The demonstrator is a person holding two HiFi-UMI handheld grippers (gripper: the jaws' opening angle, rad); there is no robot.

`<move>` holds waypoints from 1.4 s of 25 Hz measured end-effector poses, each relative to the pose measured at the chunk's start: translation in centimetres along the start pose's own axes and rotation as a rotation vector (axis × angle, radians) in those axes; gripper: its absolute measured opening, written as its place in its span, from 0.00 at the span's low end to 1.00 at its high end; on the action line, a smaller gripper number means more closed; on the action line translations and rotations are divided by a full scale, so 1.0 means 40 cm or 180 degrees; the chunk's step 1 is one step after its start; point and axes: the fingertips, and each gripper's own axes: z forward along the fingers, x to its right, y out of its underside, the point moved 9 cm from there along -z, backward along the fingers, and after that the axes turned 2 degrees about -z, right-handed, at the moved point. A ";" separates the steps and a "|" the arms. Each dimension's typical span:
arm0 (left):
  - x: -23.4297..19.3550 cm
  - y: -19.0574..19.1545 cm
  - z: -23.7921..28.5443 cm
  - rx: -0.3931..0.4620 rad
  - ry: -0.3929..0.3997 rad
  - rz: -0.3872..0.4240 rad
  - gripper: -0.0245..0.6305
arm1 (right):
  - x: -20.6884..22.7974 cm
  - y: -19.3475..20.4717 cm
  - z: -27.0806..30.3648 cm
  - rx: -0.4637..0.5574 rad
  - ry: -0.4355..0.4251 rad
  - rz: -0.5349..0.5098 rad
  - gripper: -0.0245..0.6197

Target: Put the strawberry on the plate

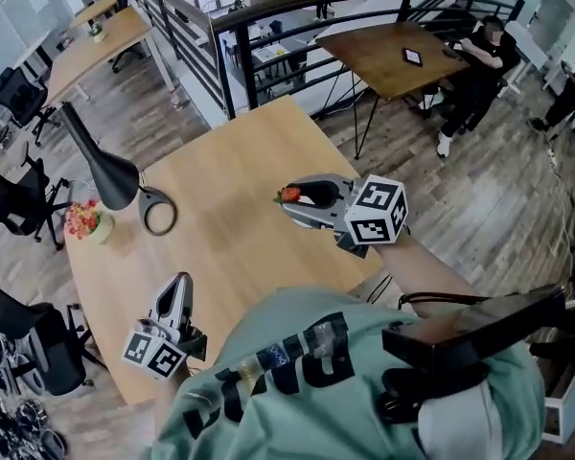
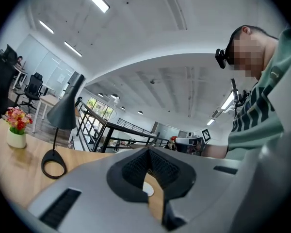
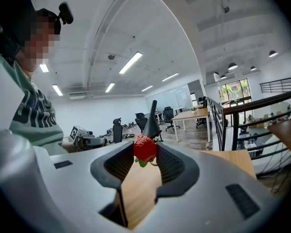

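A red strawberry (image 1: 289,195) with green leaves is pinched between the fingertips of my right gripper (image 1: 294,196), held above the middle of the wooden table (image 1: 230,257). In the right gripper view the strawberry (image 3: 145,148) sits at the very tip of the jaws of the right gripper (image 3: 145,154), which is shut on it. My left gripper (image 1: 180,283) hovers near the table's front left edge, pointing away from me. Its jaws meet at the tip with nothing between them in the left gripper view (image 2: 148,153). No plate shows in any view.
A black desk lamp (image 1: 101,166) with a ring base (image 1: 158,211) stands at the table's left, next to a small pot of flowers (image 1: 84,220). Beyond the table run a black railing (image 1: 268,56) and another table where people sit (image 1: 479,60).
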 end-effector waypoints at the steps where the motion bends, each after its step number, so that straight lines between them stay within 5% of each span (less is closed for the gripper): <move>1: -0.018 0.002 -0.018 0.0016 -0.0025 -0.0027 0.04 | -0.009 -0.004 0.019 -0.0034 -0.0009 -0.0014 0.26; 11: -0.064 0.030 -0.053 0.0115 -0.0384 -0.0119 0.04 | 0.029 -0.007 0.121 -0.0136 -0.0356 -0.0095 0.26; 18: 0.077 0.087 0.144 0.0044 -0.0818 -0.0077 0.04 | 0.218 0.073 -0.003 -0.0107 -0.0721 -0.0146 0.27; 24: 0.142 0.141 0.379 -0.0290 -0.0622 -0.0068 0.04 | 0.394 0.130 -0.095 -0.0132 -0.0555 -0.0171 0.26; 35: 0.034 0.249 0.487 -0.0866 -0.0157 -0.0059 0.04 | 0.395 0.258 -0.052 -0.0317 -0.0260 -0.0033 0.27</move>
